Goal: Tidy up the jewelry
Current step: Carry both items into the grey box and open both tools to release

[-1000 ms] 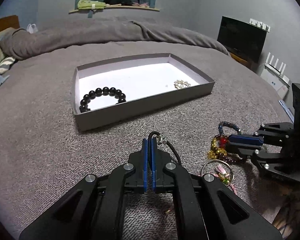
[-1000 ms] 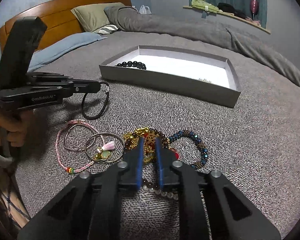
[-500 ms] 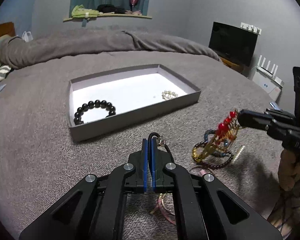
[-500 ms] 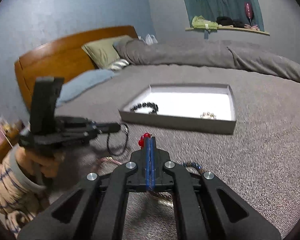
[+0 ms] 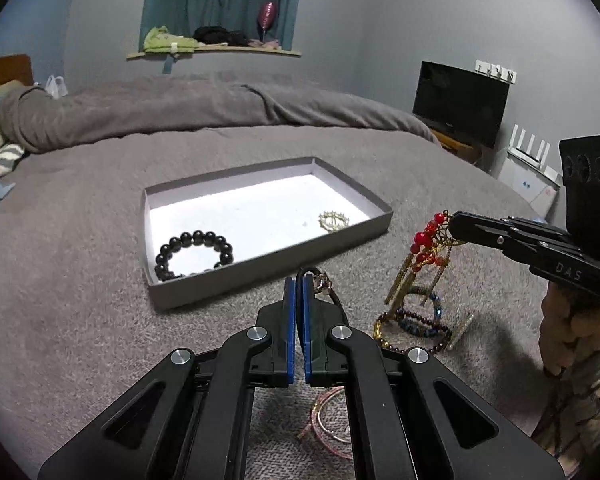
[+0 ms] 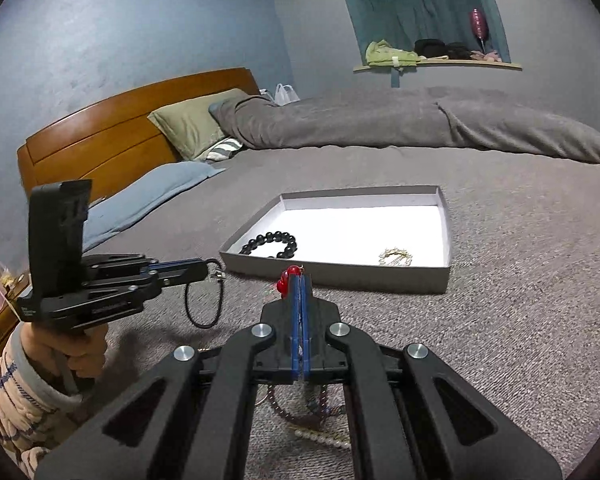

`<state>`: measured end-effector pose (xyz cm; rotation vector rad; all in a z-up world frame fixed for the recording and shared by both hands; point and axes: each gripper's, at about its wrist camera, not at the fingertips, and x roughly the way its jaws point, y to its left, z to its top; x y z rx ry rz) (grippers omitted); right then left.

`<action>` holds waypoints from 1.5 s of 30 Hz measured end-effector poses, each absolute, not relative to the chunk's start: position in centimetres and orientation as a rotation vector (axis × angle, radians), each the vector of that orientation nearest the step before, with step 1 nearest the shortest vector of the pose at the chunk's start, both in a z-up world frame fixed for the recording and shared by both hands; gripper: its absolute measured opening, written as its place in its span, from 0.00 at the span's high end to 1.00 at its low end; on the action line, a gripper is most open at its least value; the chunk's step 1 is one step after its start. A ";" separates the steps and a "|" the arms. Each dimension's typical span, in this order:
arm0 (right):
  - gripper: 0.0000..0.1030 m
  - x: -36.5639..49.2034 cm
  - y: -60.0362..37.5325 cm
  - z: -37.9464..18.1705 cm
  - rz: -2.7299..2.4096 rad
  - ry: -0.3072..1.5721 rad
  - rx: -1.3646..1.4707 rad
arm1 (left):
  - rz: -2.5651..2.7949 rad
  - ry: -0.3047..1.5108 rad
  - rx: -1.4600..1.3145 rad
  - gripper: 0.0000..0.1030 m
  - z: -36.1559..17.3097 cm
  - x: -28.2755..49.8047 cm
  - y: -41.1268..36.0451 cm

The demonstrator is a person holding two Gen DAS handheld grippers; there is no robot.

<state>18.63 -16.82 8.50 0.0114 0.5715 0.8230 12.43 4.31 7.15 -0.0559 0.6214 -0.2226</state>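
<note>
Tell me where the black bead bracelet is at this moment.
The black bead bracelet lies inside the grey tray, in its near left corner in the left wrist view, far from the small gold piece at the tray's right end.

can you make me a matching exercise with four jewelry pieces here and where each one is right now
Things:
1. black round-bead bracelet
2. small gold filigree ornament
3. red-bead gold tassel piece
4. black cord loop with metal clasp

Places:
A. hanging from the right gripper
B. in the grey shallow tray, right part
C. hanging from the left gripper
D. in the tray, left part

Pairs: 1-D, 2-B, 3-A, 4-C
</note>
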 end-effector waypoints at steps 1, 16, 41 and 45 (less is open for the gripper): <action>0.99 18.9 -16.9 8.5 0.818 0.571 0.012 | -0.221 0.620 -0.056 0.96 7.3 12.5 4.4; 0.99 23.0 -16.7 11.4 0.808 0.522 0.070 | -0.203 0.587 -0.084 0.96 9.4 16.4 5.9; 0.99 33.4 -12.8 9.0 0.729 0.600 0.057 | -0.127 0.661 -0.067 0.96 7.5 27.3 8.6; 0.99 34.6 -12.1 8.7 0.717 0.596 0.017 | -0.112 0.688 -0.066 0.96 6.6 29.1 9.3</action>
